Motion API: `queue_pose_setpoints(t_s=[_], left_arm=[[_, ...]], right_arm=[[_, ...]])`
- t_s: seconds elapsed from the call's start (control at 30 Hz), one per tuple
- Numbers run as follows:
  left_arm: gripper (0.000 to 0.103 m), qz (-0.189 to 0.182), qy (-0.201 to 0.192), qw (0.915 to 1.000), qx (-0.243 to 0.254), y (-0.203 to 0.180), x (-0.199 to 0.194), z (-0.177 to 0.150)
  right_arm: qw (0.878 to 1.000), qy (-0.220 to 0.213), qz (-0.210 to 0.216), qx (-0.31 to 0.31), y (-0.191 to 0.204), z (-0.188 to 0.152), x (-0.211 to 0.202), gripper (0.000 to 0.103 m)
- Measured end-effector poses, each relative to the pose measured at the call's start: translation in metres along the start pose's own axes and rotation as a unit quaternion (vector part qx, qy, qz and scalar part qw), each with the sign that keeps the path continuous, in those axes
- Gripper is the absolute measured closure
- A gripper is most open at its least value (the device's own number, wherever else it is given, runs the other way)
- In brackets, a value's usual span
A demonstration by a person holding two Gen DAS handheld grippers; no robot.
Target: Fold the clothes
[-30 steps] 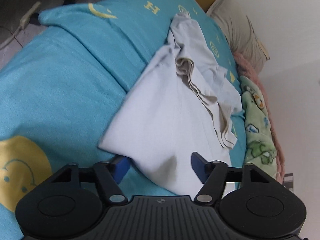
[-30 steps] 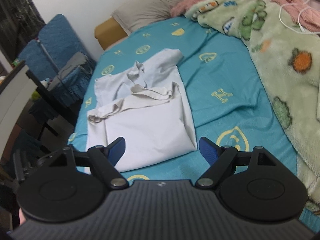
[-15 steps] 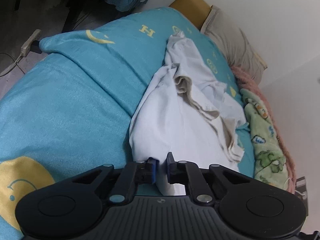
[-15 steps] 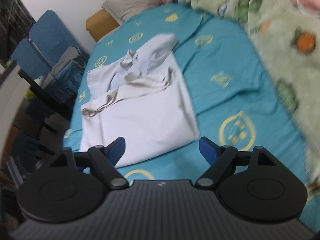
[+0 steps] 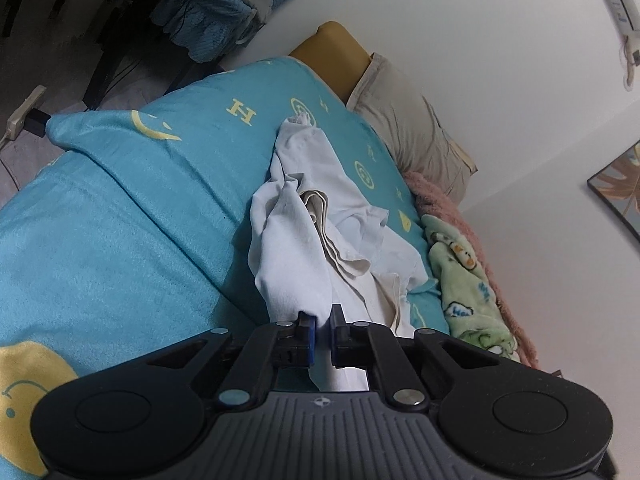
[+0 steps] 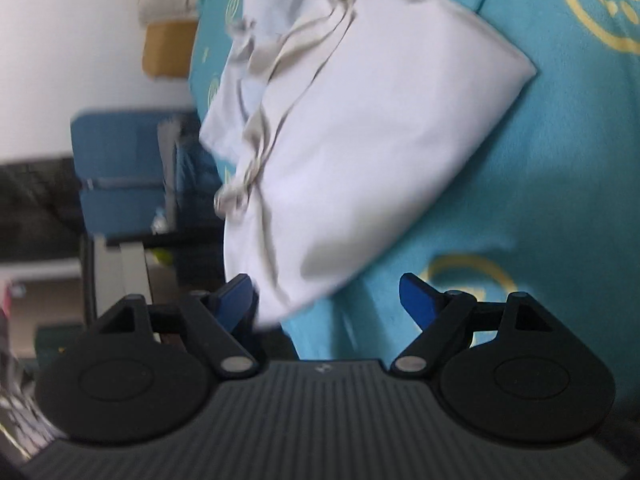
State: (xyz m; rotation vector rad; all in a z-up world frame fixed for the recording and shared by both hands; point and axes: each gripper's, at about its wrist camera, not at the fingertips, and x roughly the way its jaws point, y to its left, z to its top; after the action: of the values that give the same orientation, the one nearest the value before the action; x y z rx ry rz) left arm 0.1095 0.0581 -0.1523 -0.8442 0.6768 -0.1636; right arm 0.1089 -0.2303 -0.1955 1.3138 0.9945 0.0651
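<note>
1. Since a second ago the left gripper [image 5: 323,334] has clenched on the near hem of the white garment [image 5: 320,240]; its jaws were spread either side of that edge then, and now the cloth rises as a peaked ridge straight out of the pinch.

2. Over the same second the right gripper [image 6: 326,300] has dropped and rolled hard: the bed appeared upright in its view before, and now lies tipped on its side, blurred.

3. Left fingers [image 5: 307,328]: closed on fabric, which is visibly trapped between the blue pads and hangs below them.

4. Right fingers [image 6: 236,300]: spread wide, holding nothing. The garment's lowest corner [image 6: 280,304] sits just inside the left-hand finger, seemingly brushing it, while the other finger stands well apart over bare blue bedsheet [image 6: 540,160].

5. The garment lies on the sheet directly ahead of both pairs of fingers, its long axis running away from the left fingers toward the beige pillow [image 5: 412,132], with a loose sleeve or neckline bunched halfway along.

6. What the coming move turns on, as I judge it: the left hand already owns one hem corner, and the right is nearer the other. The free corner lies off-centre in the right opening, toward its left-hand finger, so that gripper probably needs a small shift that way before closing, or it may pinch only the very edge.
</note>
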Motion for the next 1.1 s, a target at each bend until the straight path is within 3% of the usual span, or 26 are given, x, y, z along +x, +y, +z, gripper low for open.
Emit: queue_pose_setpoints(t_s=[0.07,0.13,0.33,0.4,0.53,0.67,0.93,1.1], left_arm=[[0.096,-0.006,-0.003,0.9999,-0.010,0.003,-0.001,0.002],[0.097,-0.011,-0.006,0.9997,-0.022,0.006,-0.002,0.003],[0.098,-0.028,-0.012,0.9984,-0.047,0.010,-0.008,0.007],[0.098,-0.040,-0.012,0.9972,-0.062,0.011,-0.013,0.008],[0.099,-0.059,-0.032,0.9950,-0.074,0.005,-0.033,0.015],[0.099,-0.075,-0.052,0.9944,-0.054,-0.014,-0.070,0.018],[0.099,-0.102,-0.040,0.9920,-0.061,-0.037,-0.148,0.005],[0.099,-0.120,-0.021,0.9882,-0.093,-0.031,-0.193,-0.016]], right_arm=[[0.999,-0.037,-0.011,0.022,-0.010,0.008,-0.004,0.023],[0.996,-0.073,-0.020,0.045,-0.020,0.017,-0.008,0.033],[0.990,-0.128,-0.029,0.051,-0.023,0.019,-0.029,0.088],[0.990,-0.139,-0.020,0.032,-0.018,0.018,-0.034,0.092],[0.987,-0.159,0.019,-0.014,0.003,0.011,-0.053,0.095],[0.982,-0.171,0.062,-0.049,0.025,-0.002,-0.083,0.095],[0.979,-0.165,0.062,-0.103,0.036,-0.041,-0.148,0.095],[0.977,-0.157,0.062,-0.131,0.033,-0.072,-0.185,0.095]])
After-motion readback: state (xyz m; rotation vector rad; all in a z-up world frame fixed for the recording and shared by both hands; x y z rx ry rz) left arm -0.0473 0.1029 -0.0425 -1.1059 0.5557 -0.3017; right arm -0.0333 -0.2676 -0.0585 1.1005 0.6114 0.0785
